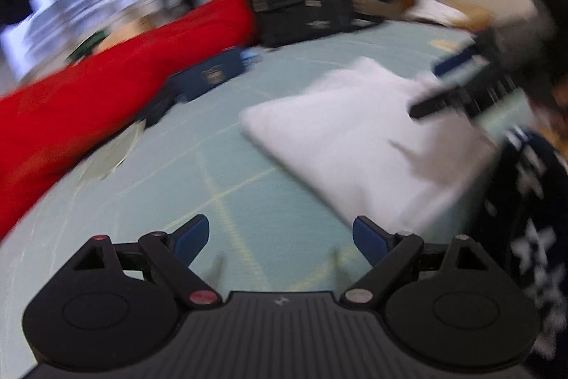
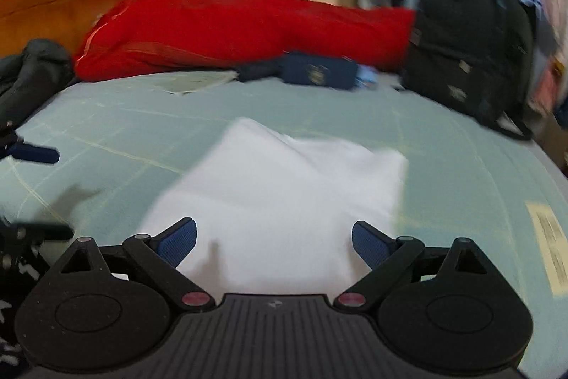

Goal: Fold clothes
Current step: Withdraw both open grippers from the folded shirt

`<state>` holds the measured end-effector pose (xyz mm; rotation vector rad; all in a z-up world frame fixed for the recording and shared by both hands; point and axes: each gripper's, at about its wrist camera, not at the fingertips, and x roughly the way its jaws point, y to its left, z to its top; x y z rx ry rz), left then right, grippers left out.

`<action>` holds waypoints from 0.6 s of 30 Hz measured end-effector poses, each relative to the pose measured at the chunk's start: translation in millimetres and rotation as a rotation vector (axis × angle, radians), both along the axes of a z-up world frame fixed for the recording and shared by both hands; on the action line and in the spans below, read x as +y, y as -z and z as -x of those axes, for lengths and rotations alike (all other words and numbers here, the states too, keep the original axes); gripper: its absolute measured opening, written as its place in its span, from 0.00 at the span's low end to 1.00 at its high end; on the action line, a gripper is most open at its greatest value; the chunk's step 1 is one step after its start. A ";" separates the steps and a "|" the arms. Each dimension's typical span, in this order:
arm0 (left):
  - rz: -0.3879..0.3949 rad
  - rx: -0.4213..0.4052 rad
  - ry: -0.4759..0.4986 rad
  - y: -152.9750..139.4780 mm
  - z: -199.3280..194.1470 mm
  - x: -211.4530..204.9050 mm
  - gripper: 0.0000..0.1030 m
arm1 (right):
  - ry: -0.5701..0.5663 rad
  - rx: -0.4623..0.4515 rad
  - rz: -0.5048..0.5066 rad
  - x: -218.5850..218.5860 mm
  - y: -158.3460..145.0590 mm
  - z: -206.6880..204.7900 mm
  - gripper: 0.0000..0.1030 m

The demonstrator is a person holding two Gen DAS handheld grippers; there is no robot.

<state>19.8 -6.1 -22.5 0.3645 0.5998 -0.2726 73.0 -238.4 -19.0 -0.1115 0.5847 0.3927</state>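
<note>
**Operator:** Pale green sheet (image 2: 117,119) covers the bed, and that is the biggest thing I have in both views. Along its far edge, from about ten to one o'clock in my right wrist view, lies a long red bundle (image 2: 230,27), with a black backpack (image 2: 468,48) at two o'clock touching its end.

**Observer:** Where is the garment?

**Operator:** A folded white cloth (image 2: 280,194) lies flat on the sheet, dead ahead at twelve o'clock from my right gripper (image 2: 273,244). From my left gripper (image 1: 280,240) it sits at about one o'clock.

**Observer:** Anything gripped?

**Operator:** No. My right gripper is spread wide, nothing between its blue pads (image 2: 179,242), with the cloth lying beneath it. My left is also wide open and empty, over bare sheet.

**Observer:** Smaller things?

**Operator:** A navy pouch (image 2: 319,71) just in front of the red bundle, and a pale paper (image 2: 195,82) beside it at eleven o'clock. Both views are blurred.
</note>
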 end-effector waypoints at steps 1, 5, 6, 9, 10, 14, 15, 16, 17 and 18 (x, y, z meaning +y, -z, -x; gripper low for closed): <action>0.019 0.009 -0.034 -2.1 -5.0 4.6 0.86 | -0.021 -0.007 0.009 11.3 -0.7 -6.7 0.93; 0.077 0.018 -0.096 -6.7 -16.3 17.7 0.86 | -0.042 -0.007 0.041 43.0 7.5 -44.3 0.93; 0.086 0.018 -0.101 -6.5 -16.8 20.1 0.86 | -0.041 0.024 0.048 46.5 14.5 -52.2 0.93; 0.102 0.039 -0.105 -1.7 -16.6 27.6 0.86 | -0.049 0.082 0.053 51.2 36.4 -52.1 0.94; 0.108 0.049 -0.105 0.4 -17.1 30.0 0.86 | -0.066 0.065 0.080 52.4 40.1 -41.3 0.96; 0.110 0.097 -0.079 10.3 -30.9 28.5 0.86 | -0.092 0.060 0.098 44.5 39.8 -7.9 0.96; 0.111 0.095 -0.066 9.0 -33.5 25.1 0.86 | -0.083 0.078 0.061 36.4 34.9 -2.6 0.96; 0.113 0.090 -0.051 7.0 -35.8 21.4 0.86 | -0.057 0.079 0.006 22.3 30.1 3.4 0.96; 0.115 0.086 -0.037 5.1 -38.2 17.7 0.86 | -0.031 0.079 -0.048 8.4 25.7 9.6 0.96; 0.126 0.084 -0.012 2.2 -42.1 13.1 0.86 | -0.009 0.079 -0.093 -2.5 25.1 18.2 0.96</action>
